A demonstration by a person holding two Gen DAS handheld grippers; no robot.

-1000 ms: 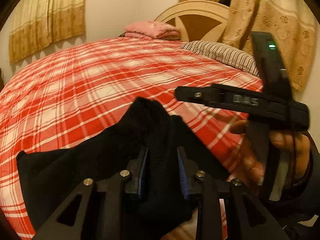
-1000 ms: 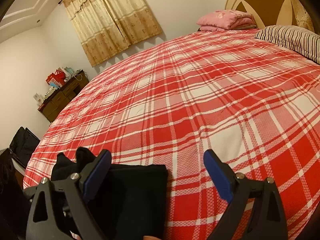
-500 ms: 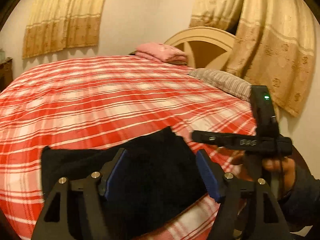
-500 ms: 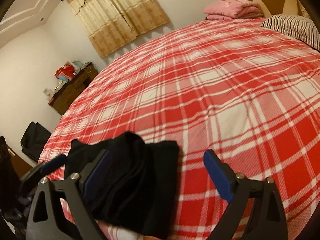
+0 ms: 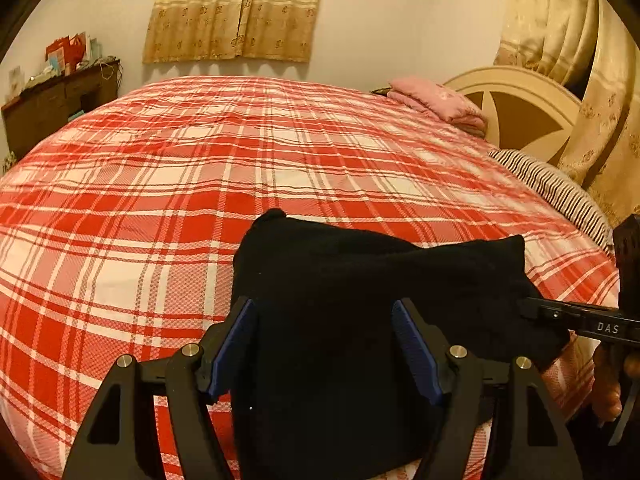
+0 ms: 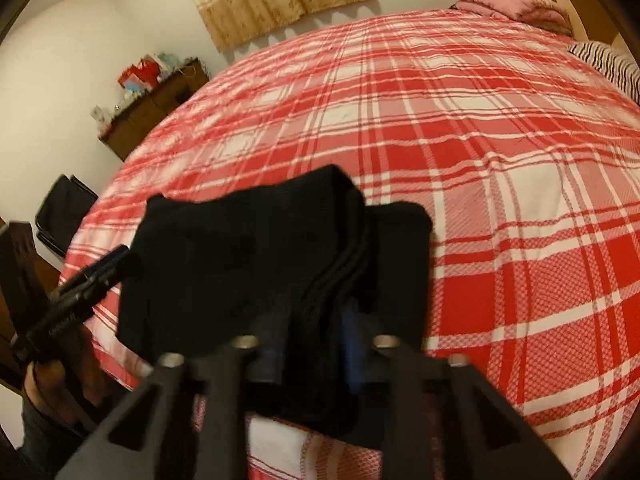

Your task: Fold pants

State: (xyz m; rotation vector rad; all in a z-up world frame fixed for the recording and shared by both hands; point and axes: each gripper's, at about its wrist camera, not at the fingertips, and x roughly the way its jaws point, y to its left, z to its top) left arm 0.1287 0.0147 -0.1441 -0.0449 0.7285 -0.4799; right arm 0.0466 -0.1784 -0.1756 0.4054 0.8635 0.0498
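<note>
The bed [image 5: 160, 184], spread with a thin red-and-white checked cover, is my landmark; the black pants [image 5: 360, 288] lie on its near edge as a soft, thick, roughly rectangular bundle, several stacked layers showing along one folded side. Its long axis runs along that edge, from my left hand across to my right. My right gripper [image 6: 316, 344] is nearer its work: the jaws have just been closing and now pinch the layered near edge of the knit. My left gripper [image 5: 324, 352] has just let go, its blue ribbed pads [image 5: 236, 344] spread apart over the cloth without pressing it.
</note>
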